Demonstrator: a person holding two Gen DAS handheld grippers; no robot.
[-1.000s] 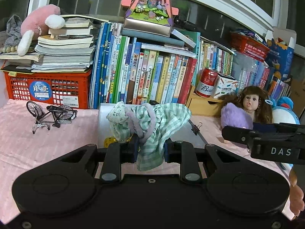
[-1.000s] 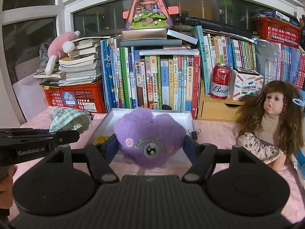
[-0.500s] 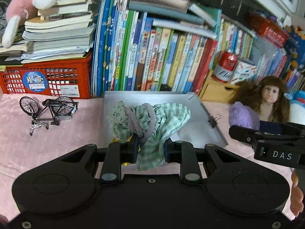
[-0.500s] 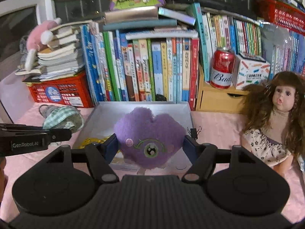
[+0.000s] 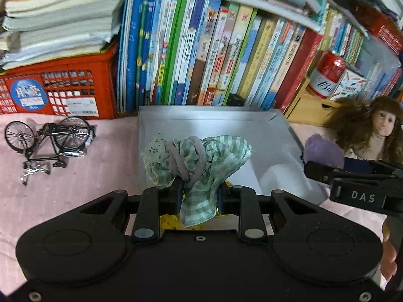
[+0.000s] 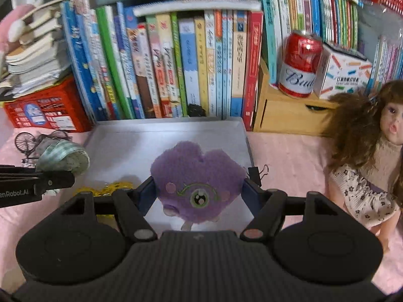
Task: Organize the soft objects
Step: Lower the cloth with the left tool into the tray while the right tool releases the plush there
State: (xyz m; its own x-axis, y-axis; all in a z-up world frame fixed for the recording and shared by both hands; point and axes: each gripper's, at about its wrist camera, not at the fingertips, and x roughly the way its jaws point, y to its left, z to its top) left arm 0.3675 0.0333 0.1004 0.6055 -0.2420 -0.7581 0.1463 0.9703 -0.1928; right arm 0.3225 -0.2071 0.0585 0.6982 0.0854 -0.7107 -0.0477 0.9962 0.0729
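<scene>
purple heart plush [image 6: 197, 183] sits clenched between the pads of the right gripper [image 6: 199, 193], hanging over the near half of the grey tray [image 6: 121, 146], so from that gripper the tray's bare floor lies toward 12 o'clock and a little below. the green checked cloth bundle [image 5: 194, 161] is pinched tight in the nearly closed left gripper [image 5: 199, 196], over the tray's near left part; in the left wrist view the open tray floor [image 5: 252, 136] spreads from 12 to 2 o'clock of it. the tray's long axis runs side to side, parallel to the row of books [image 6: 176, 63] behind it, and the two grippers stand side by side along that axis, the left one at 9 o'clock of the right. both are about equally near the tray. something yellow [image 6: 110, 188] lies on the tray floor at 10 o'clock of the plush, so my guess is the plush wants setting down straight ahead or slightly right. the doll [image 6: 365, 151] sits on the pink bench cloth [image 6: 289, 151] at 3 o'clock, well apart from the tray.
</scene>
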